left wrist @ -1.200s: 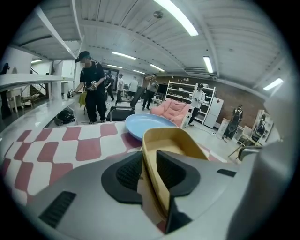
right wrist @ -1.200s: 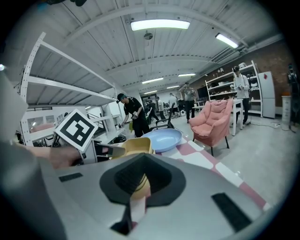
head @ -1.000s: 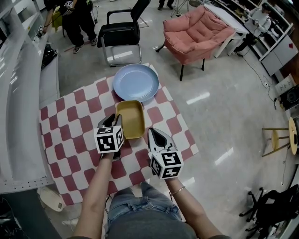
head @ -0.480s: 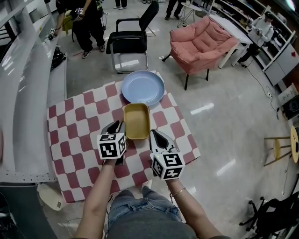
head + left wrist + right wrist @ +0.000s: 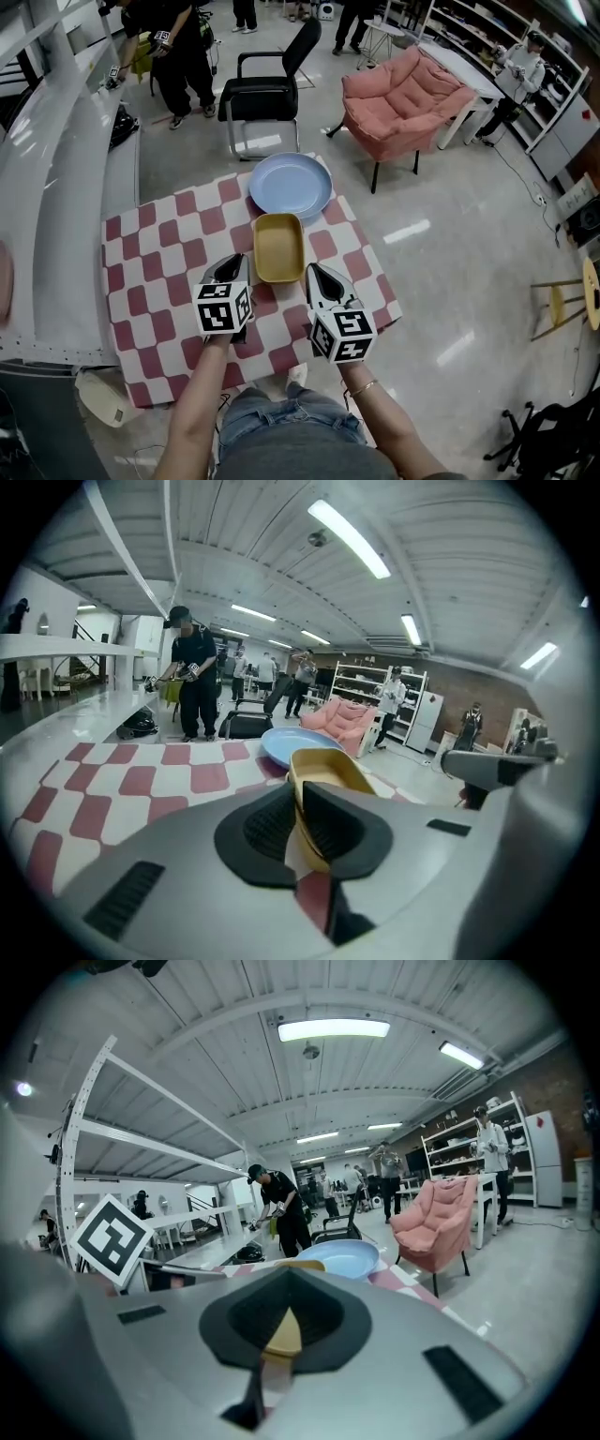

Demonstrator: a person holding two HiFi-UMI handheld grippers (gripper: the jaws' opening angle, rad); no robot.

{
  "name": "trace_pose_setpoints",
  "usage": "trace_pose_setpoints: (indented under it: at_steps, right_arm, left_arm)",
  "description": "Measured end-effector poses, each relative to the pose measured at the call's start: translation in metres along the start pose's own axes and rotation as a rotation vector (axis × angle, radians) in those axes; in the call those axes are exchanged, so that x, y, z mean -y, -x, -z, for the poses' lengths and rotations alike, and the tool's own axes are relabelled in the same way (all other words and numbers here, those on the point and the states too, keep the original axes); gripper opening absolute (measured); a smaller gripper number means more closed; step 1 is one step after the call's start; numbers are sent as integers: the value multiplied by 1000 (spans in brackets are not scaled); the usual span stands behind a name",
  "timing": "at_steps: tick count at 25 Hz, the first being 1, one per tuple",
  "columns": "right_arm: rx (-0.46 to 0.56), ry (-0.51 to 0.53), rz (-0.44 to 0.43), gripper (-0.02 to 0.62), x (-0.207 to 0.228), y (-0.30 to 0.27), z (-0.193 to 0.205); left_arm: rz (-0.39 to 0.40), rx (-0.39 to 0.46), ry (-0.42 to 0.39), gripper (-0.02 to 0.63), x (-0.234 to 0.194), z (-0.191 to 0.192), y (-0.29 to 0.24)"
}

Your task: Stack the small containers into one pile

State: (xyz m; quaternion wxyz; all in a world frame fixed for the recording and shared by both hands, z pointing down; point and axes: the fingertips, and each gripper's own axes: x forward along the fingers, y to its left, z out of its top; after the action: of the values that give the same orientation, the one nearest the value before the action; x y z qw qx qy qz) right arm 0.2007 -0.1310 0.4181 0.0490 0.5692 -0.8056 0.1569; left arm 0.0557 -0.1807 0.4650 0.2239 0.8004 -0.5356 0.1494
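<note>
A yellow rectangular container (image 5: 278,247) lies on the checked tablecloth (image 5: 159,244), just in front of a blue plate (image 5: 290,185). My left gripper (image 5: 228,268) hovers by the container's near left corner, apart from it. Its jaws are closing to a narrow slit with nothing between them. In the left gripper view the container (image 5: 330,765) and plate (image 5: 292,743) lie past the left gripper (image 5: 298,797). My right gripper (image 5: 318,274) sits shut and empty at the container's near right corner. The right gripper view shows the right gripper (image 5: 286,1283), the container's rim (image 5: 298,1265) and the plate (image 5: 343,1258).
A black chair (image 5: 270,94) and a pink armchair (image 5: 405,89) stand on the floor beyond the table. People (image 5: 178,52) stand at the far left. A white shelf unit (image 5: 52,197) runs along the left. The table's right edge (image 5: 380,272) drops to the floor.
My left gripper has drawn back from the container's left side toward its near corner, and its jaws have narrowed. The right gripper keeps its place by the container.
</note>
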Motion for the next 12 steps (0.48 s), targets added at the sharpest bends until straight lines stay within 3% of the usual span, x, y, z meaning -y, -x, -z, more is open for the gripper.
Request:
trace_pose_setpoints:
  at_steps: [12]
  right_arm:
    - [32,13,-28,9,-9,21,-8]
  left_arm:
    - [-10,100,-5,25,6,-7,47]
